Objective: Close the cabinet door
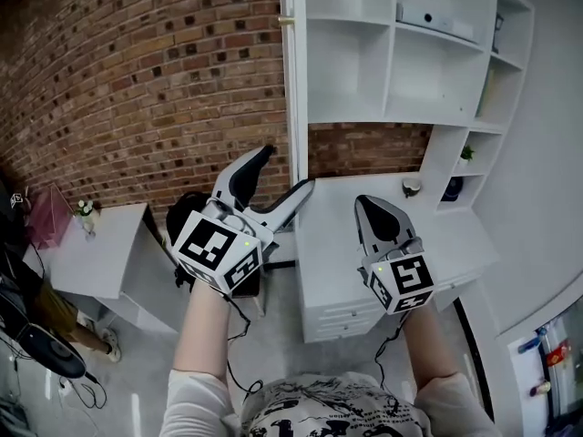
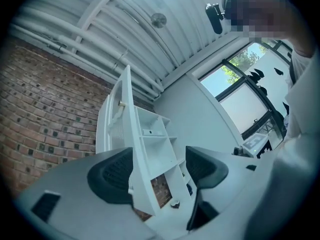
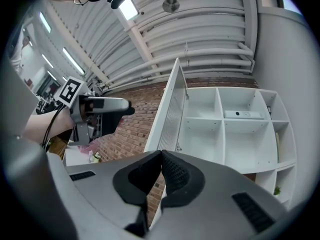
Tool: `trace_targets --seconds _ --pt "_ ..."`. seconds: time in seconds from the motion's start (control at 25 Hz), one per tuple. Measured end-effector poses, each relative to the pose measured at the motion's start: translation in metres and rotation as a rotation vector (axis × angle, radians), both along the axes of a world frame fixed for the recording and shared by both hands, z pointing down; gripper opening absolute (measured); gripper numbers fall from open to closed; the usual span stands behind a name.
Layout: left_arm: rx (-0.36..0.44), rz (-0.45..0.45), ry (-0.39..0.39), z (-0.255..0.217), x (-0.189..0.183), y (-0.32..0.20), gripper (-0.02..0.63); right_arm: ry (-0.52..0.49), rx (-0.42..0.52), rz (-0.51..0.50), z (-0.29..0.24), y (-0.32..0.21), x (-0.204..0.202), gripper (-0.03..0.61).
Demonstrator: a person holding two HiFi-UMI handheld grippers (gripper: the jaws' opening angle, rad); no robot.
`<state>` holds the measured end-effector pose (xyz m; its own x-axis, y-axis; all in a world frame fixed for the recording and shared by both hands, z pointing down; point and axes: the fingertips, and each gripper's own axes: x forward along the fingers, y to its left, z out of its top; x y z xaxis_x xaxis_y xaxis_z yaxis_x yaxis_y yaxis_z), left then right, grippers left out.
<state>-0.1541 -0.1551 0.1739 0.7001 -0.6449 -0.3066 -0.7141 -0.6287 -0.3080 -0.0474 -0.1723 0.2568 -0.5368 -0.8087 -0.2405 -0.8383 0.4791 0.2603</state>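
Head view: the door [image 1: 293, 71] is seen edge-on at upper middle, swung wide open from the cabinet [image 1: 392, 44]. The left gripper [image 2: 160, 171] is spread open with the door's bottom corner framed between its jaws. The right gripper [image 3: 160, 156] is closed, empty. Probably best pushed on its left face, swung slowly.

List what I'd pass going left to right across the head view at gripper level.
white side table → left gripper, jaws apart either side of the cabinet door edge → right gripper, jaws together → small potted plant
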Motion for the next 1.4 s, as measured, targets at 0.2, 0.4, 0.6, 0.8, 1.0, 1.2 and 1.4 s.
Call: trace_targets --seconds 0.2,0.4,0.6,0.8,1.0,1.2,1.4 --pt "0.048 -0.001 0.002 -0.051 -0.021 -0.039 0.337 -0.009 0.062 -0.009 -0.039 -0.037 -0.019 0.015" --pt "0.053 0.101 0.045 -0.099 -0.031 -0.071 0.337 0.004 0.072 0.001 -0.057 -0.072 -0.037 0.015" --pt "0.046 0.244 0.135 -0.15 -0.043 -0.093 0.337 0.012 0.082 0.01 -0.063 -0.097 -0.051 0.015" --pt "0.048 0.391 0.199 -0.194 -0.043 -0.106 0.336 0.02 0.105 0.031 -0.064 -0.109 -0.053 0.015" --pt "-0.02 0.421 0.261 -0.205 -0.047 -0.122 0.285 0.035 0.109 0.05 -0.058 -0.117 -0.05 0.015" --pt "-0.067 0.454 0.287 -0.203 -0.032 -0.134 0.179 0.035 0.104 0.064 -0.056 -0.123 -0.038 0.015" --pt "-0.089 0.526 0.32 -0.201 -0.018 -0.132 0.098 0.031 0.101 0.066 -0.053 -0.126 -0.032 0.015"
